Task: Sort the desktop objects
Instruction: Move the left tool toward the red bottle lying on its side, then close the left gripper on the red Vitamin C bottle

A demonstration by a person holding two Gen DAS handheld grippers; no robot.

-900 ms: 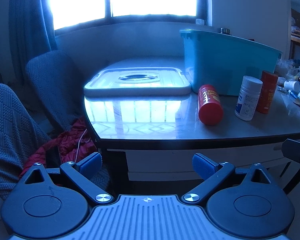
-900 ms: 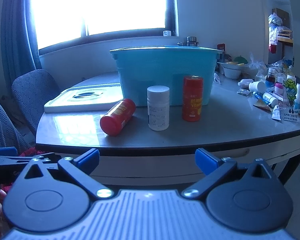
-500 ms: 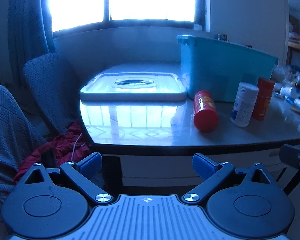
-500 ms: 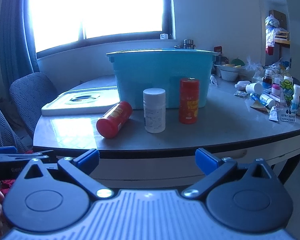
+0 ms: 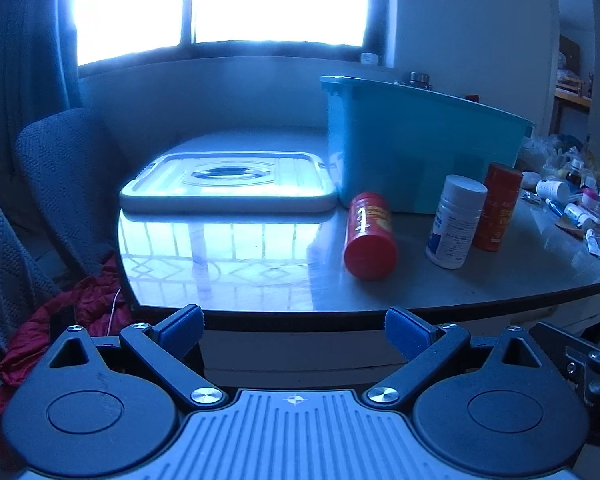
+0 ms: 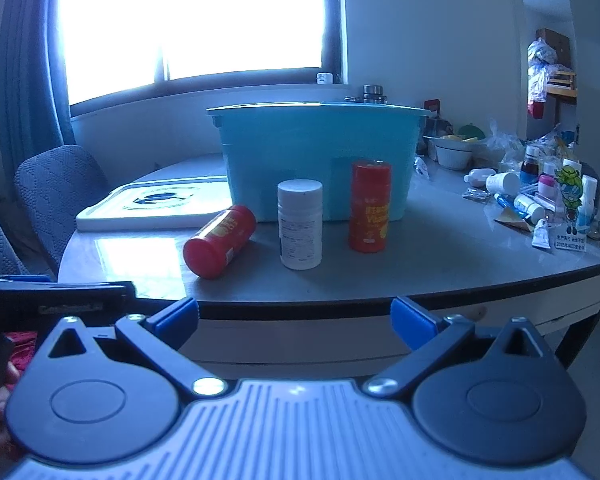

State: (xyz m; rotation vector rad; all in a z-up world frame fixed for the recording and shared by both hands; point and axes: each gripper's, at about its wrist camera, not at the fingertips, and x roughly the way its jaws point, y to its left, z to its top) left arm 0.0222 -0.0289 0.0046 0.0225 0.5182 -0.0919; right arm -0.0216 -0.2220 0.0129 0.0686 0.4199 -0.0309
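Note:
A teal bin stands on the grey table. In front of it a red can lies on its side, a white pill bottle stands upright, and a red tube stands upright to its right. My left gripper is open and empty, held before the table's front edge. My right gripper is also open and empty before the front edge, facing the three containers.
The bin's white lid lies flat left of the bin. Several small bottles and tubes clutter the table's right side. A grey chair stands at the left, with red cloth below.
Both grippers have risen slightly and drifted, so the table and containers sit lower and closer in view. Both grippers stay open.

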